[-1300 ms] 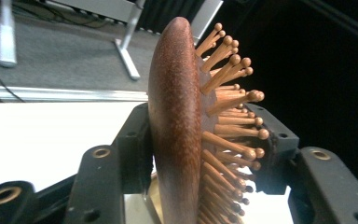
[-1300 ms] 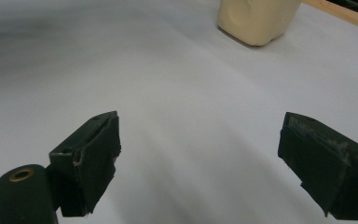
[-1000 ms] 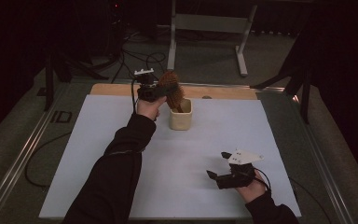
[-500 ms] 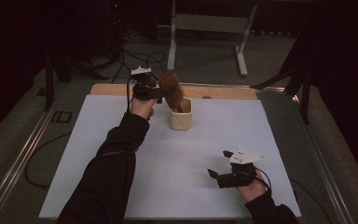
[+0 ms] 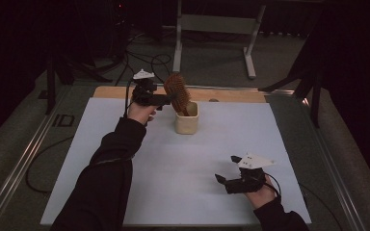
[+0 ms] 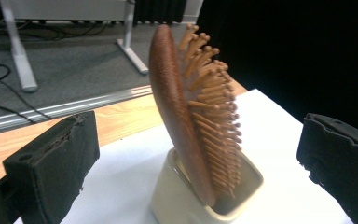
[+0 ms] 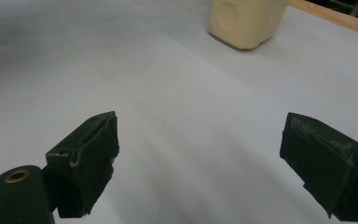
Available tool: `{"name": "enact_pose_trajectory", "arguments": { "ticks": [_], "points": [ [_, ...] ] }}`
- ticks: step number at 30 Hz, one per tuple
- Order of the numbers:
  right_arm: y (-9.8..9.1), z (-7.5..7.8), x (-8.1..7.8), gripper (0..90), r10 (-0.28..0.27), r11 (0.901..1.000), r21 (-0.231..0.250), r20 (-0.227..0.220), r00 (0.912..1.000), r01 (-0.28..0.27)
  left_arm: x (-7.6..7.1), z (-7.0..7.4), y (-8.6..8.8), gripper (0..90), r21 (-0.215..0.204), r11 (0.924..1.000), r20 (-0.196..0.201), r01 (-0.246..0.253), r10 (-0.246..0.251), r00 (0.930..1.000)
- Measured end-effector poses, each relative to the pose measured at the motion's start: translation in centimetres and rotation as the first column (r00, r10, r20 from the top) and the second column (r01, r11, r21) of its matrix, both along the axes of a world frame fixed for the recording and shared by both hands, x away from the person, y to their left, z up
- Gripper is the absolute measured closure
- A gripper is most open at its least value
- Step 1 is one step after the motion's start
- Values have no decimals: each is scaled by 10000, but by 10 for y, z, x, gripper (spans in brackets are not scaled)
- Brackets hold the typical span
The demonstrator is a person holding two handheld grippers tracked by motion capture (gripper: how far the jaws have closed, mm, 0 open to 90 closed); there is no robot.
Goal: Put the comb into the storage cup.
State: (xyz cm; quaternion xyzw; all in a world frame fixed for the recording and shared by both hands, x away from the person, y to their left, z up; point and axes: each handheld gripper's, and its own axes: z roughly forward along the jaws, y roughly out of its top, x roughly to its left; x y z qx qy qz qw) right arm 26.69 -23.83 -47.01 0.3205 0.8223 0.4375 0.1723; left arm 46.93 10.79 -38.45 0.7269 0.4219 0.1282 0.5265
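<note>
We begin with the bench (image 5: 125, 192), covered by a white sheet, with a wooden strip along its far edge. Near the far middle of it stands a small cream cup (image 5: 186, 122), and in the cup is the wooden hairbrush (image 5: 177, 94). The brush stands with its handle down in the cup and its head up, leaning a little to the left, its bristles facing right.

What has just changed is this: a second ago our left gripper (image 5: 166, 99) was against the brush head, and now its jaws have just been opening and stand wide apart. In the left gripper view the two black pads (image 6: 51, 163) are on both sides of the brush, and neither one touches it. So the brush is released and rests by itself in the cup. We judge that the placing is done, and what remains is only to draw the hand away without knocking the brush.

Our left arm is stretched far forward, the hand level and just left of the brush. Our right hand rests low at the near right of the bench, well apart from the cup. Our right gripper (image 5: 220, 179) points left, its jaws wide open and holding nothing.
</note>
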Motion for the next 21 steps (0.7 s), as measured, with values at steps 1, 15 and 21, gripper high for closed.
{"name": "enact_pose_trajectory", "arguments": {
  "ticks": [1, 15, 21],
  "points": [
    [0, 0, 0, 113, -44, 10000, -3, -13, 10000, 44, -3, 2, 2, 0, 115, 9998, 61, 169, -170, 9998],
    [-4, 0, 0, 118, -207, 9996, 169, -55, 9998, 208, -19, -1, 17, 0, 375, 9927, 198, 1146, -1154, 9931],
    [-3, -1, 1, 115, -122, 9998, 157, -7, 9999, 122, -28, -2, 26, 0, 592, 9883, 210, 1406, -1421, 9896]
  ]
}}
